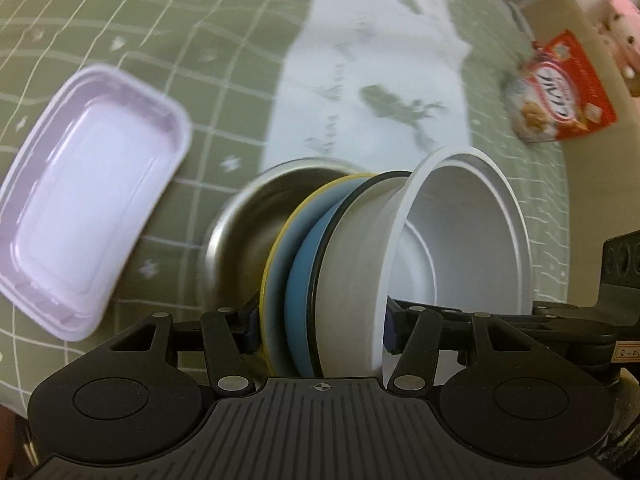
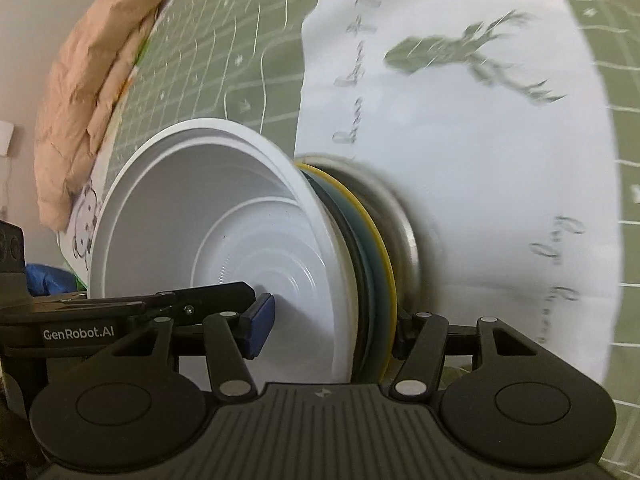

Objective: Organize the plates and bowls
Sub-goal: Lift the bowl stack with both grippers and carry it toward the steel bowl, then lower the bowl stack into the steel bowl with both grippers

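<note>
A nested stack is held on its side between both grippers: a white plastic bowl (image 1: 460, 232), a dark-rimmed blue plate (image 1: 308, 272) and a yellow-rimmed plate (image 1: 276, 256). A steel bowl (image 1: 248, 220) lies just behind the stack. My left gripper (image 1: 320, 328) is shut across the stack's edge. In the right wrist view the white bowl (image 2: 224, 216), the plates (image 2: 376, 248) and the steel bowl (image 2: 404, 208) show again, with my right gripper (image 2: 328, 320) shut across them. One blue pad (image 2: 260, 320) sits inside the white bowl.
A pale pink rectangular tray (image 1: 88, 200) lies at the left on the green checked tablecloth (image 1: 160, 40) with a white runner (image 1: 368, 60). A red snack box (image 1: 560, 92) lies at the far right. A crumpled brown paper bag (image 2: 88, 100) sits at the table's left edge.
</note>
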Demonstrator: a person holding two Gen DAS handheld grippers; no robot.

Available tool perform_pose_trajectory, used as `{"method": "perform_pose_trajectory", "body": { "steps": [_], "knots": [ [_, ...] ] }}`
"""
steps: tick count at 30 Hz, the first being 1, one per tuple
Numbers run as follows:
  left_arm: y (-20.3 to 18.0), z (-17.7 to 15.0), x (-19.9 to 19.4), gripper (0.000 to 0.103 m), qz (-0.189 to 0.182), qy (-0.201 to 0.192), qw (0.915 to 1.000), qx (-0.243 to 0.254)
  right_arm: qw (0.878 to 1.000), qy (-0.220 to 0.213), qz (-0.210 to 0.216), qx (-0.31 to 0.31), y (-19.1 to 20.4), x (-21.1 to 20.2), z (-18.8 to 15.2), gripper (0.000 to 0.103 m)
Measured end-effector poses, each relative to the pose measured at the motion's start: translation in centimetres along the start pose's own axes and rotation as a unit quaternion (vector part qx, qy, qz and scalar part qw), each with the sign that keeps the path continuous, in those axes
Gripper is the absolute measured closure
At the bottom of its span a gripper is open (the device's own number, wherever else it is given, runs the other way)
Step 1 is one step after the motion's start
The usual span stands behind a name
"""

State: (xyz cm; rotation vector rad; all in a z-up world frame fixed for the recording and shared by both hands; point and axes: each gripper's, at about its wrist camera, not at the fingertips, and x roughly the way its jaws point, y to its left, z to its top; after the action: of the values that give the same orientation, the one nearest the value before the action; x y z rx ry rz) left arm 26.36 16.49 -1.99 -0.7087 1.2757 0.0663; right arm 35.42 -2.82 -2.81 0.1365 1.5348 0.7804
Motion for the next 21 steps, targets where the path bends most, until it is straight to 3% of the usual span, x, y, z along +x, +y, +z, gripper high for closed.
{"method": "perform_pose_trajectory", "body": {
  "steps": [5,21],
  "knots": [
    [1.5,-0.1,2.2,0.045,-0.002,0.016,0.9998,-0.009,1.000,0.013,-0.011,0.012,-0.5,2.6,-0.3,0.046],
    [2.5,0.0,2.0,0.053,0.006,0.007,0.9998,-0.018,0.999,0.006,-0.048,-0.014,0.6,2.7,0.5,0.042]
  ]
}}
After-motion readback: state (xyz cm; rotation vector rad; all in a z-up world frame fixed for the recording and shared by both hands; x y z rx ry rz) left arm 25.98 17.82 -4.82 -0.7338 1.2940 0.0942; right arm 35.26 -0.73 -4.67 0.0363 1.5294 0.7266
